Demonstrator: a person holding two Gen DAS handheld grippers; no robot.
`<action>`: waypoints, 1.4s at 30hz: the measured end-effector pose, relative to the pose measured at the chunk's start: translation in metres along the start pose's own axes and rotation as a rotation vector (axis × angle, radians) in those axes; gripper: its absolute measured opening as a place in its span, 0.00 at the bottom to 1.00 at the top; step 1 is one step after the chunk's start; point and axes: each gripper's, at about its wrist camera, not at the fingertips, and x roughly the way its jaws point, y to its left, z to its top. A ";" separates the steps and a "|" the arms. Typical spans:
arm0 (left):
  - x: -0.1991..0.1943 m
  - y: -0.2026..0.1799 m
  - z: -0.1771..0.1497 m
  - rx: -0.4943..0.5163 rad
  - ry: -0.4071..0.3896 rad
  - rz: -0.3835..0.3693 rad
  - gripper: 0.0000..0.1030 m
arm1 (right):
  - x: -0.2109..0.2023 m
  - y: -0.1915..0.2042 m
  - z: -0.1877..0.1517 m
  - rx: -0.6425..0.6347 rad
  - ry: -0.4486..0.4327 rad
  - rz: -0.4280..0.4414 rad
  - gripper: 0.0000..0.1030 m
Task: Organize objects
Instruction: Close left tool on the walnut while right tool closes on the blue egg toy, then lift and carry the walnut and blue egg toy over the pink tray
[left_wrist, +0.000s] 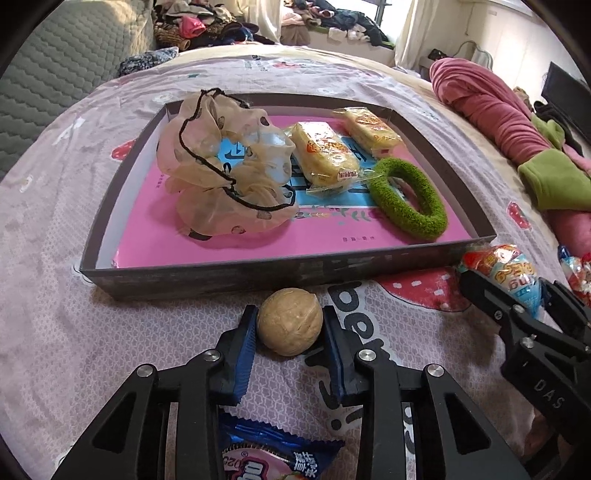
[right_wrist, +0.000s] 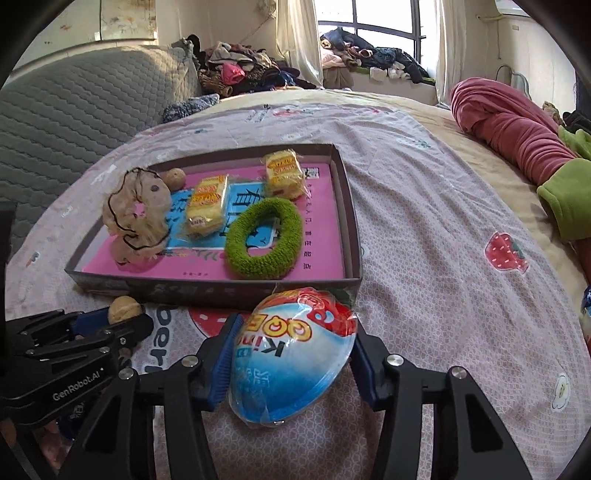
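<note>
Walnut (left_wrist: 290, 322) pinched by left tool (left_wrist: 290, 325); right tool (right_wrist: 291, 354) pinching half-hidden egg packet (right_wrist: 291, 354)

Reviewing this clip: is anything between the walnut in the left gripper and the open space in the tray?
Only the tray's near wall stands between the walnut, held in the left gripper, and the bare pink floor just behind that wall. The walnut must clear the wall. The beige scrunchie and green scrunchie lie farther in.

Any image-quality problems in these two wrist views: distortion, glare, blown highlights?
Left wrist view: strong fisheye bend, the box front wall bows, dark vignette corners, window washed out. Right wrist view: same curvature, window panes overexposed, slight glare on the egg-shaped snack pack; foreground sharp in both.
</note>
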 end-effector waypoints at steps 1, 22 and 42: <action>-0.001 0.000 0.000 -0.001 -0.005 0.000 0.34 | -0.001 -0.001 0.000 0.003 -0.003 0.002 0.53; -0.032 0.005 0.002 -0.006 -0.050 -0.010 0.34 | -0.022 0.017 0.002 -0.036 -0.018 0.022 0.53; -0.069 0.020 0.048 0.014 -0.150 0.002 0.34 | -0.059 0.048 0.067 -0.099 -0.164 0.029 0.53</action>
